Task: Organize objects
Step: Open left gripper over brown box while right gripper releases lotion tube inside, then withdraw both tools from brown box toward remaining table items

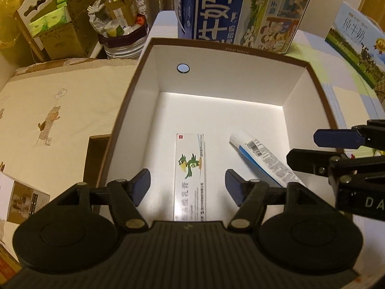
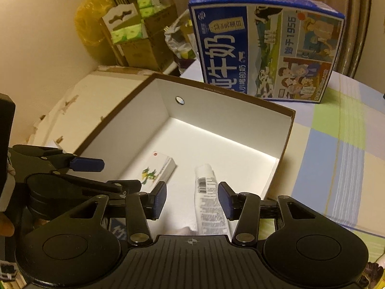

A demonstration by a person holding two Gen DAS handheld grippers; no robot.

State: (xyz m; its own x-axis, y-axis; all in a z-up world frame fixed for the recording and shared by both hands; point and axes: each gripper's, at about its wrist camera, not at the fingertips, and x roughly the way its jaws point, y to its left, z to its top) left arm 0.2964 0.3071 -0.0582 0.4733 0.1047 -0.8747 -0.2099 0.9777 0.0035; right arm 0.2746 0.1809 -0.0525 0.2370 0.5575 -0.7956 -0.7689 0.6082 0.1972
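Ointment carton (image 1: 190, 175) lying lengthwise inside the brown-rimmed box (image 1: 228, 48), tube (image 1: 262, 157) lying angled beside it, left gripper (image 1: 189, 187) and right gripper (image 2: 192, 200) hovering spread, holding nothing.

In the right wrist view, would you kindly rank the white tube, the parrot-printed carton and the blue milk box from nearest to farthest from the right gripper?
1. White tube: inside the open box, lying between the right gripper's open fingers.
2. Parrot-printed carton: on the box floor, ahead and left.
3. Blue milk box: standing on the tablecloth beyond the box's far wall.
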